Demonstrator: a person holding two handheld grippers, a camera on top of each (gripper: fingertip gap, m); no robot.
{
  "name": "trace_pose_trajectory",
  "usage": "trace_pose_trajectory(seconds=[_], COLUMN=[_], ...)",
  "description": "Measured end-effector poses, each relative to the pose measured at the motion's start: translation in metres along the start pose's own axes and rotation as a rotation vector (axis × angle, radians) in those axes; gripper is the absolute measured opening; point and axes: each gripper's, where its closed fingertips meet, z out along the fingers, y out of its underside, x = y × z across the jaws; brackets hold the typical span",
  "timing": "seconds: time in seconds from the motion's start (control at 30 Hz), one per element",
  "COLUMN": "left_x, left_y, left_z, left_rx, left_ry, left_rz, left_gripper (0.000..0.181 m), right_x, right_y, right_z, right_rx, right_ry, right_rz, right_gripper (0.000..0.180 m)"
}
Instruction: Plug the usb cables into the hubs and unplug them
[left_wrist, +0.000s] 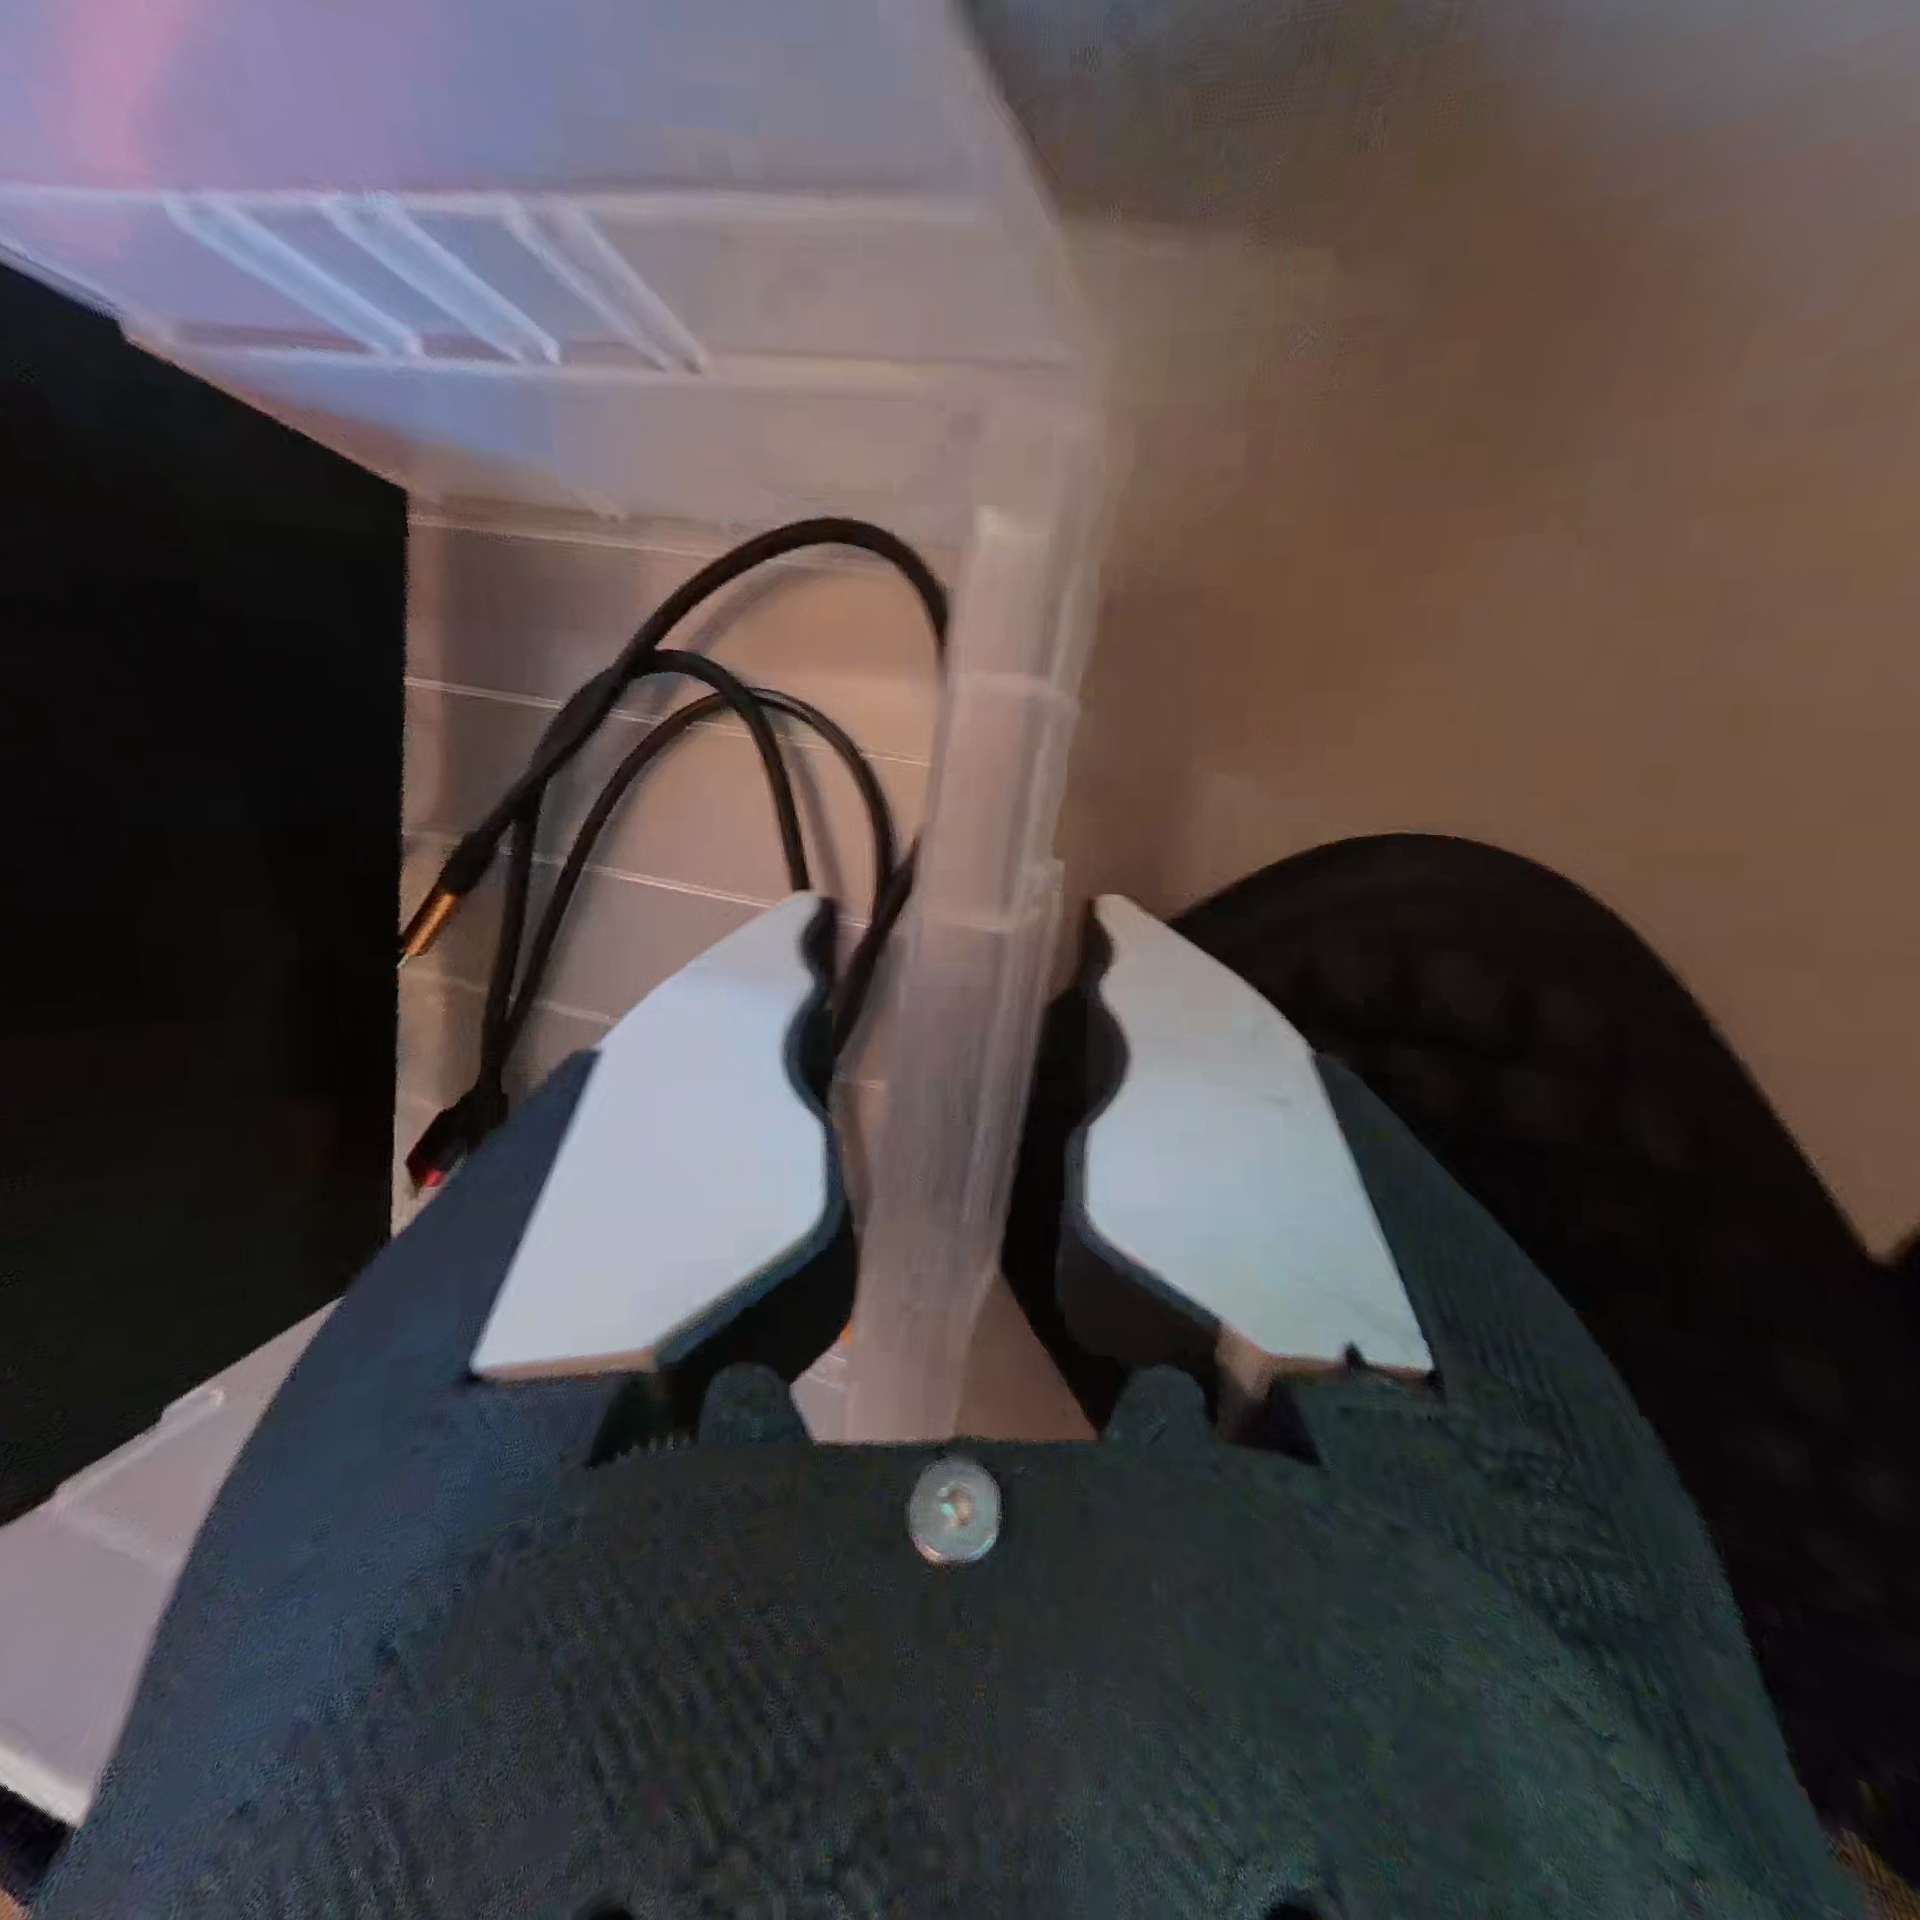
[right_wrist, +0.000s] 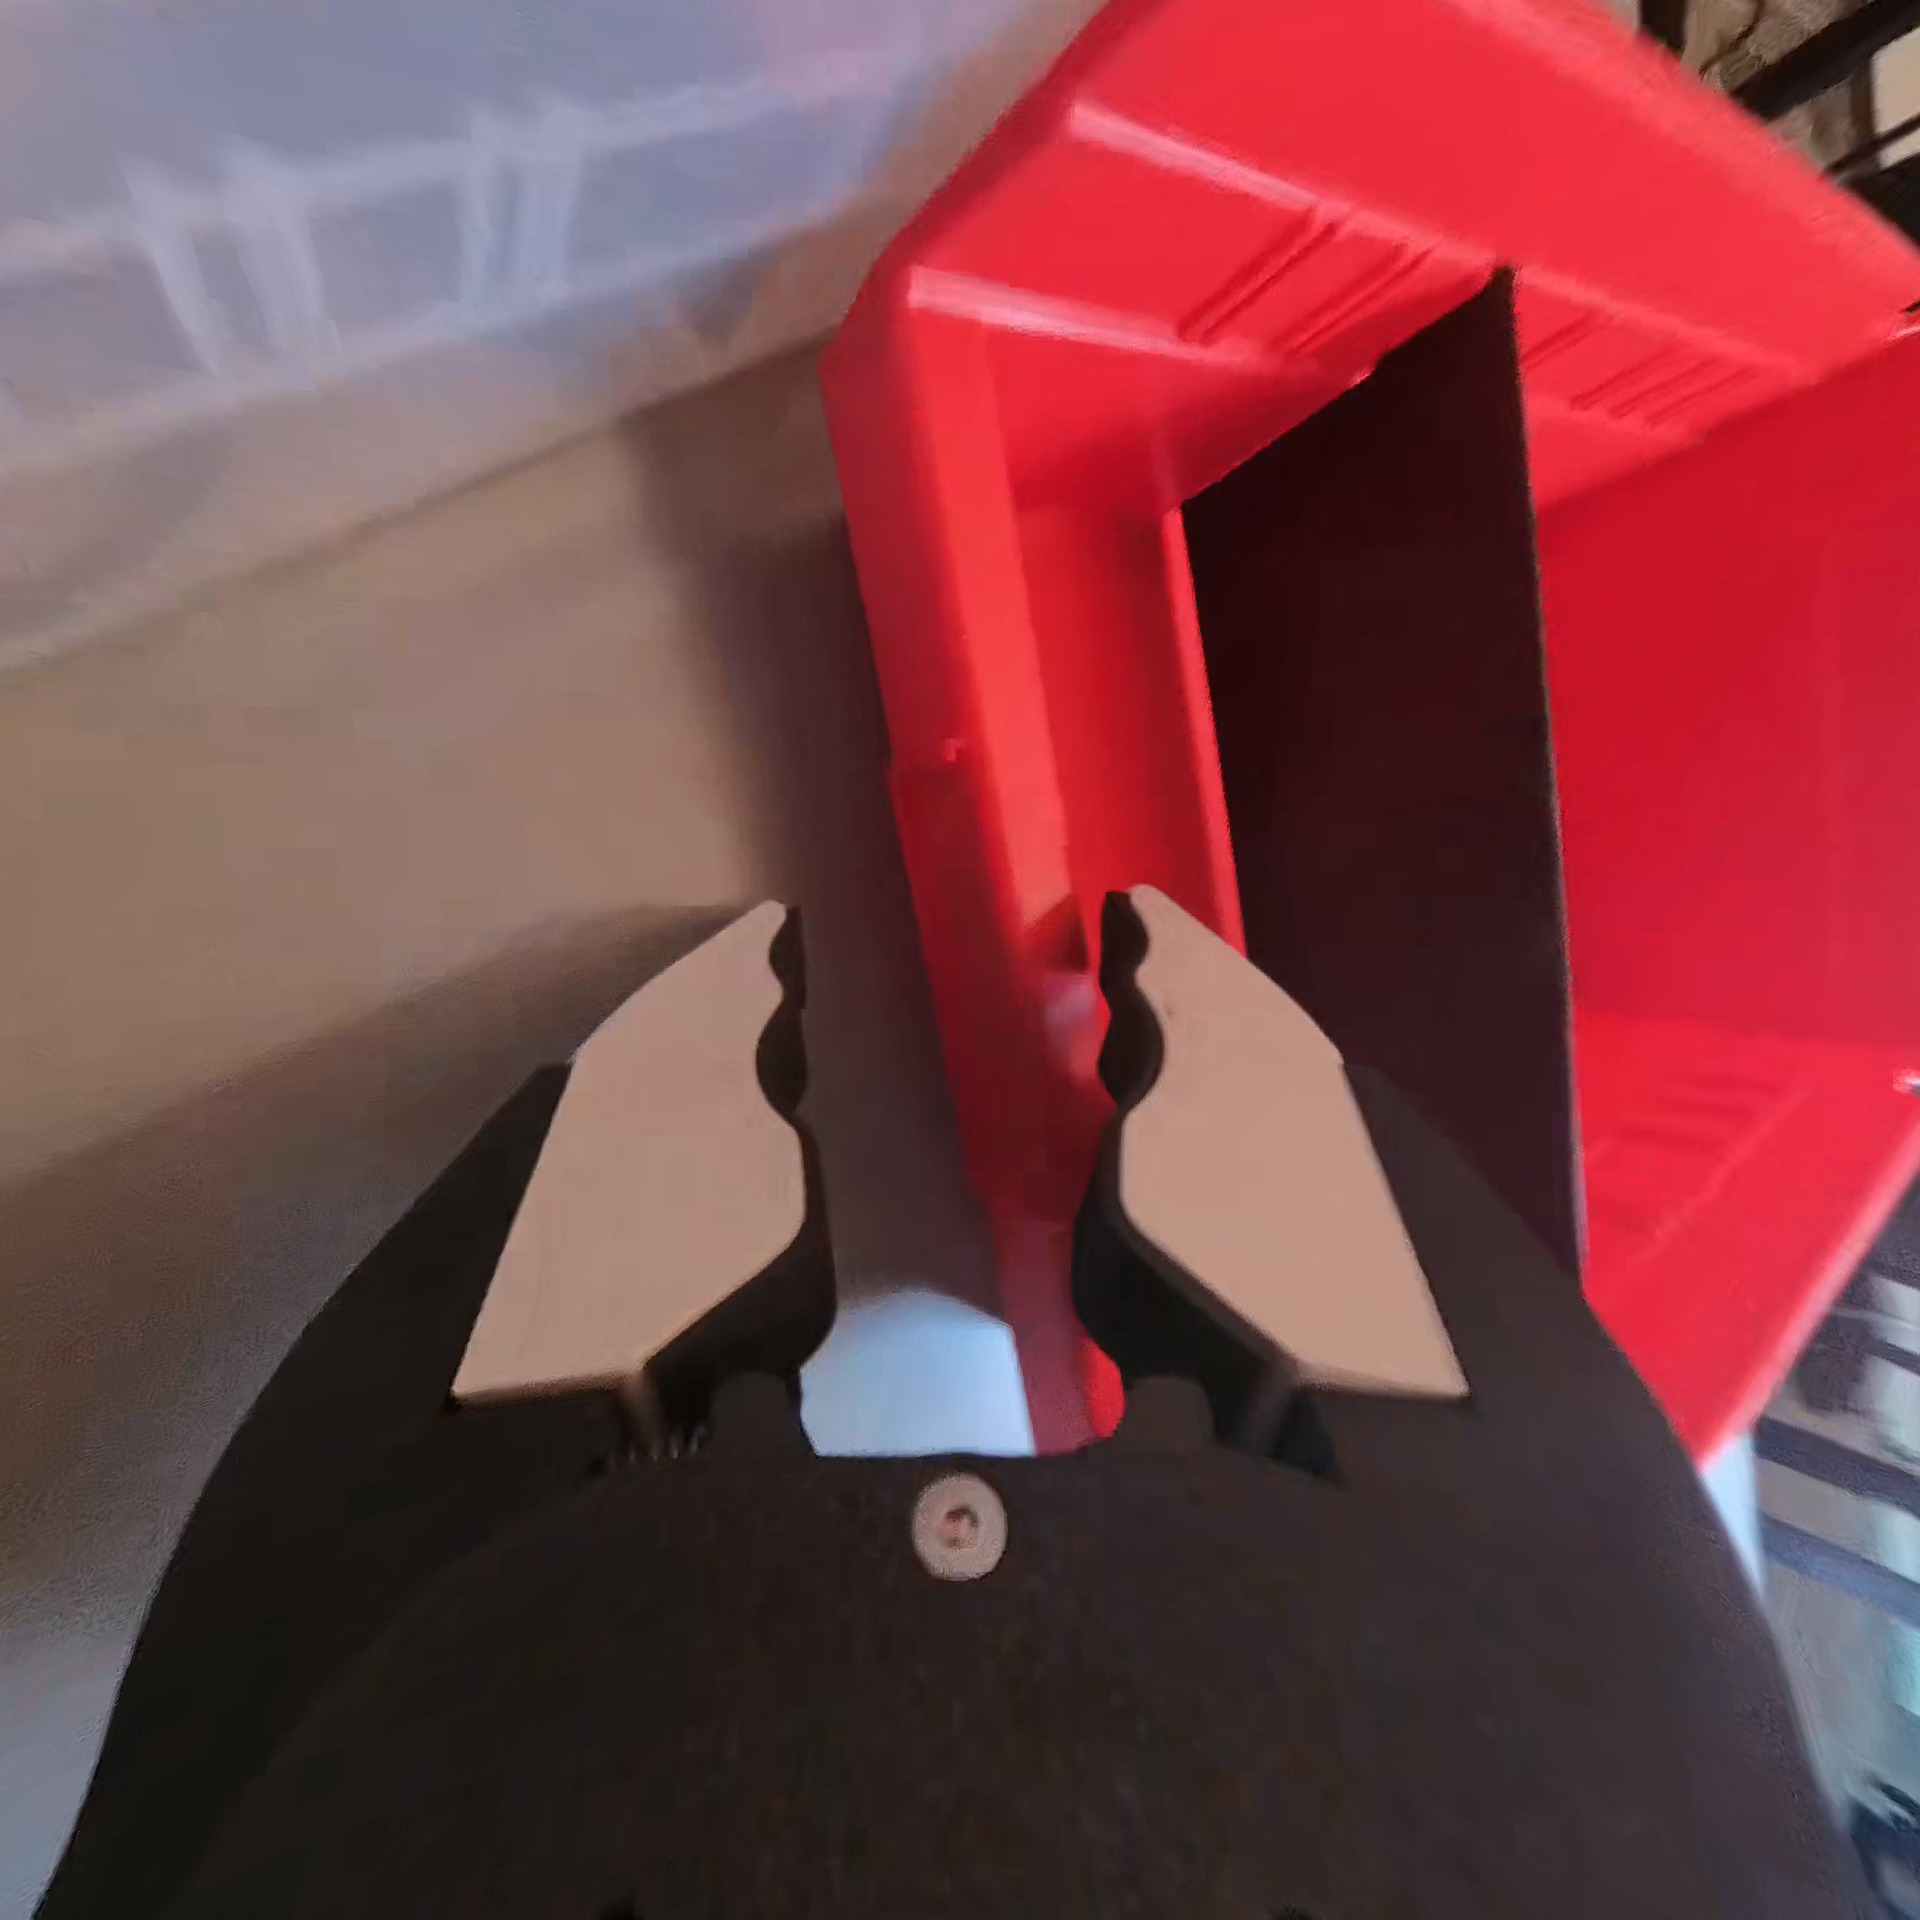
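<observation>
In the left wrist view, several black USB cables (left_wrist: 727, 707) lie looped inside a clear plastic bin (left_wrist: 665, 665). One cable ends in a gold plug (left_wrist: 431, 920), another in a red-tipped plug (left_wrist: 442, 1148). My left gripper (left_wrist: 956, 914) is open and empty, its fingers on either side of the bin's corner post (left_wrist: 997, 831). In the right wrist view, my right gripper (right_wrist: 951, 914) is open and empty, at the near corner of a red plastic bin (right_wrist: 1351, 343) with a black divider (right_wrist: 1382, 779) inside. No hub is visible. Both views are blurred.
A large black object (left_wrist: 187, 779) stands left of the clear bin. A dark rounded mesh shape (left_wrist: 1538, 1091) lies to the right on the tan surface (left_wrist: 1507, 520). A pale, blurred bin (right_wrist: 312, 260) shows at upper left in the right wrist view, above the tan surface (right_wrist: 364, 779).
</observation>
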Motion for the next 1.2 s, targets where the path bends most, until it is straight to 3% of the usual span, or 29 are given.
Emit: trace_pose_trajectory(seconds=[0.07,0.33,0.53,0.67,0.9,1.2], left_x=[0.004,-0.018,-0.022,-0.025,-0.059,-0.153], left_y=[-0.001,0.002,0.003,0.001,-0.006,-0.013], left_z=[0.005,0.008,0.007,0.007,0.018,0.046], left_rx=[0.022,0.054,0.109,0.157,0.156,0.143], left_ry=[0.075,-0.003,-0.073,-0.113,-0.157,-0.164], left_rz=[-0.007,0.054,0.045,0.03,0.026,0.006], left_gripper=[0.027,0.027,0.029,0.032,0.031,0.031], right_x=[0.011,-0.013,-0.048,-0.048,0.016,0.103], right_y=[0.006,0.086,0.177,0.221,0.254,0.282], right_z=[0.0,-0.069,-0.153,-0.179,-0.151,-0.1], right_rx=[-0.002,0.03,-0.016,-0.089,-0.14,-0.169], right_ry=[0.085,0.083,0.226,0.324,0.364,0.323], right_rz=[-0.081,-0.017,0.086,0.112,-0.015,-0.075], right_gripper=[0.034,0.035,0.037,0.036,0.033,0.032])
